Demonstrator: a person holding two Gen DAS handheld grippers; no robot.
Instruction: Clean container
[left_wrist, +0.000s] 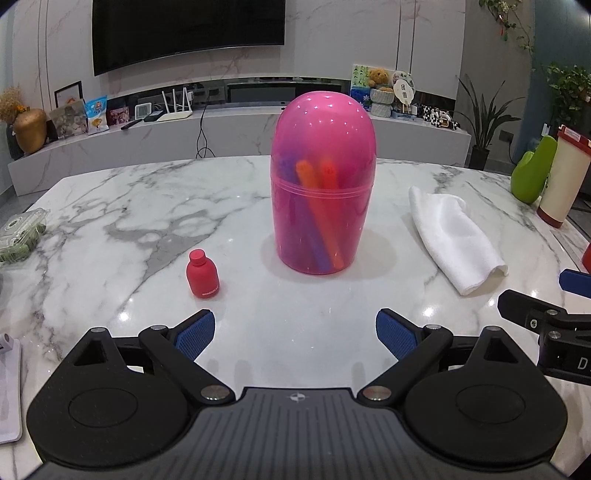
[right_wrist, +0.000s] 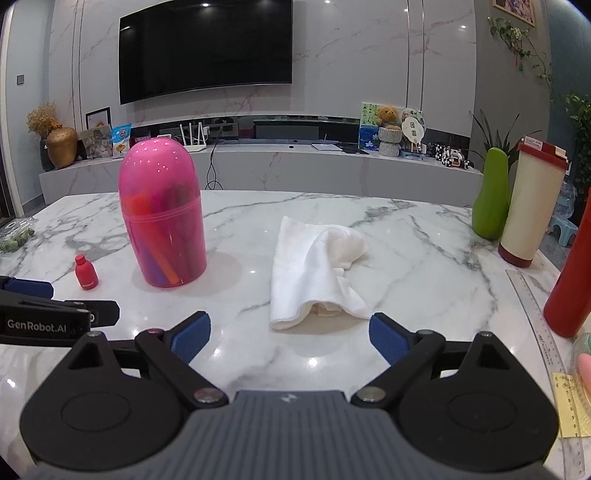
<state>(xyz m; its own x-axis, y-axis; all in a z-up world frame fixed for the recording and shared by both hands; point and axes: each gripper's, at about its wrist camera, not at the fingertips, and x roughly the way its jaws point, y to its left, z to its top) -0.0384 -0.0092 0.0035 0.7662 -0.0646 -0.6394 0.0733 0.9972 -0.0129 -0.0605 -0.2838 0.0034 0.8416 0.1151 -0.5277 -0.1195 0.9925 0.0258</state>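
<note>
A pink see-through container (left_wrist: 323, 184) (right_wrist: 162, 218) with a domed lid stands upright mid-table, with orange and purple sticks inside. A folded white cloth (left_wrist: 454, 236) (right_wrist: 317, 269) lies to its right. A small red bottle (left_wrist: 202, 273) (right_wrist: 85, 272) stands to its left. My left gripper (left_wrist: 295, 334) is open, short of the container, with nothing between its blue pads. My right gripper (right_wrist: 290, 338) is open too, just short of the cloth's near edge. Each gripper shows at the edge of the other's view.
On the marble table (right_wrist: 424, 258), a green vase (right_wrist: 491, 192), a cream tumbler with red base (right_wrist: 532, 203) and a red bottle (right_wrist: 570, 280) stand at the right, with a clear ruler (right_wrist: 535, 302) near the edge. A clear plastic box (left_wrist: 22, 232) sits far left.
</note>
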